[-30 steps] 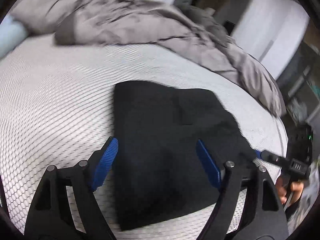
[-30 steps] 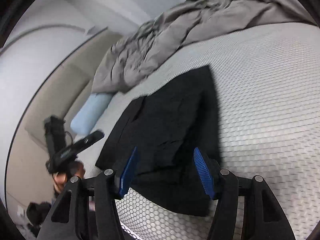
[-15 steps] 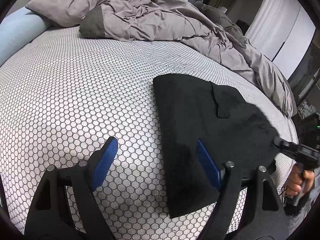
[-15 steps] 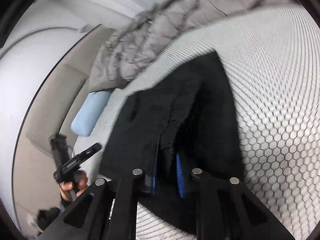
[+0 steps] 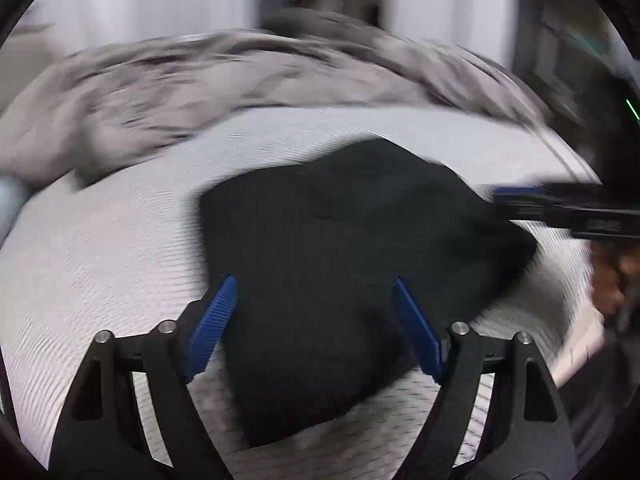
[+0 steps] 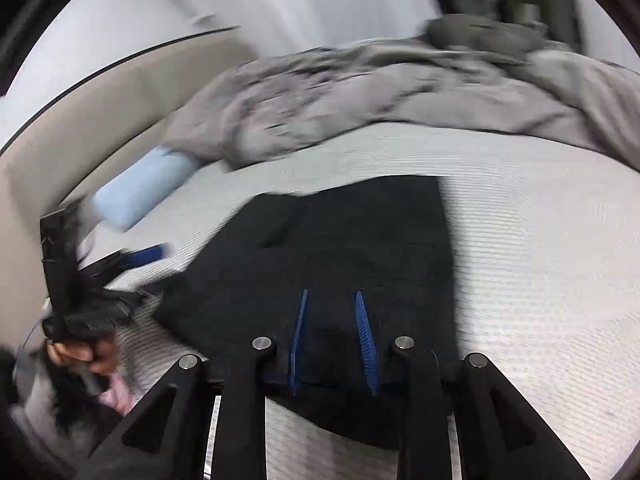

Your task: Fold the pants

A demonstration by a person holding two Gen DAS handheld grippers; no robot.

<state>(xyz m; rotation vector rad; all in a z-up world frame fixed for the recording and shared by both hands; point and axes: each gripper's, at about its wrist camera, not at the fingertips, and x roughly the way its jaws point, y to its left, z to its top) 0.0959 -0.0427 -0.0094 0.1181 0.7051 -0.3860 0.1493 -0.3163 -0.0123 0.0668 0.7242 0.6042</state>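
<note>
Now, far left on the white bed sheet (image 5: 100, 260): a light blue pillow (image 6: 136, 196), one end tucked under the grey blanket (image 5: 200, 92) heaped along the far side. Next to the right, the left hand (image 6: 86, 354) with the left gripper (image 5: 314, 282), jaws spread wide, one blue pad on each side of the near left part of the black pants (image 5: 340, 240). Holds nothing; seems to hang just over the cloth. Middle of the bed: the pants, folded into a flat dark block, well apart from the blanket, near edge close to the near side of the bed. Right of that, the right gripper (image 6: 331, 293) at the right end of the pants, jaws narrow and just now opening a little. Black cloth between the two pads. Cannot tell if pinched or let go. Far right, the right hand (image 5: 612, 276) on its handle, all blurry.
</note>
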